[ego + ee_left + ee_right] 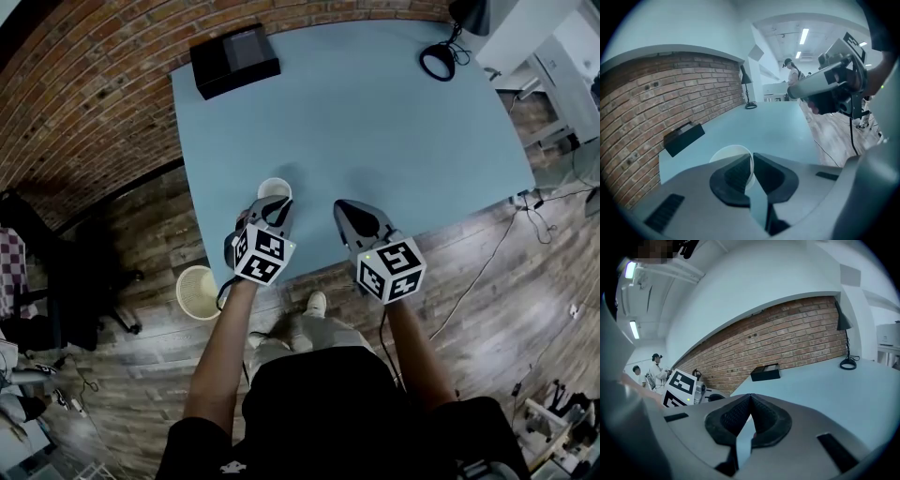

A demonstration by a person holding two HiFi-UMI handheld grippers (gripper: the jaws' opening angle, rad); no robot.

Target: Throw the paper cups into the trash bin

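A white paper cup (274,188) stands near the front edge of the pale blue table (375,122). My left gripper (272,204) reaches over it from the near side. In the left gripper view the cup's (726,157) near rim is pinched between the pads of the left gripper (752,157), which is shut on it. My right gripper (343,208) hovers over the table just to the right, shut with nothing between its jaws (751,397). A round white trash bin (197,291) sits on the wooden floor, left of and below the table's front corner.
A black box (234,59) lies at the table's far left corner by the brick wall. A black desk lamp base (438,62) with its cable stands at the far right. A black chair (56,272) is on the floor to the left.
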